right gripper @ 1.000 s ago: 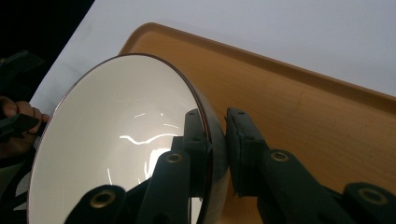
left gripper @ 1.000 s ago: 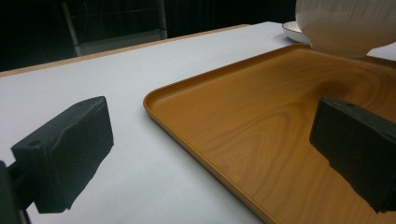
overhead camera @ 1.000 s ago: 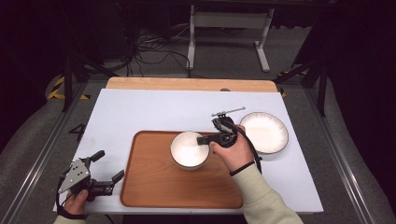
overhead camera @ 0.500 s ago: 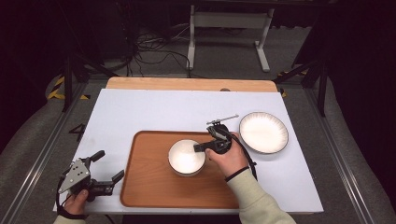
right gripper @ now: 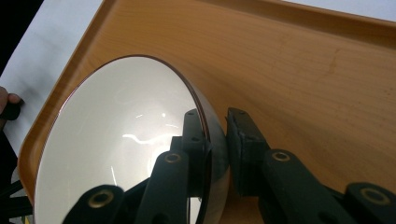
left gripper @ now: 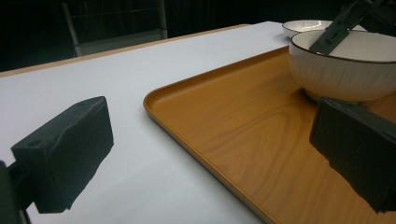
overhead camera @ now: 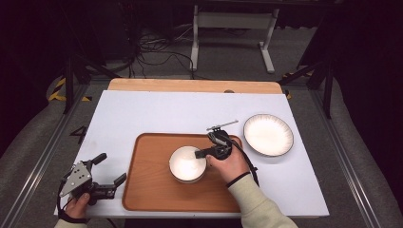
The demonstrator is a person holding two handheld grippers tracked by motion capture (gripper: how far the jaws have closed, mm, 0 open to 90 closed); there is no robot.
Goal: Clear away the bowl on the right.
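A white bowl (overhead camera: 187, 164) with a dark rim sits near the middle of the wooden tray (overhead camera: 152, 194). My right gripper (overhead camera: 203, 153) is shut on the bowl's right rim. In the right gripper view one jaw is inside the bowl (right gripper: 116, 140) and the other outside, so the gripper (right gripper: 217, 135) pinches the wall over the tray (right gripper: 303, 70). My left gripper (overhead camera: 111, 167) stands open and empty at the tray's left edge, low over the white table. In the left gripper view, that gripper (left gripper: 210, 154) frames the tray's corner (left gripper: 224, 121), with the bowl (left gripper: 341, 70) beyond.
A white plate (overhead camera: 268, 134) with a dark rim lies on the table right of the tray; its edge (left gripper: 303, 24) shows behind the bowl. The white sheet (overhead camera: 157, 114) covers the tabletop, with a wooden strip along the far edge. Metal rails run along both sides.
My right gripper has carried the bowl a little to the left and nearer the person, over the tray. The left gripper has stayed where it was.
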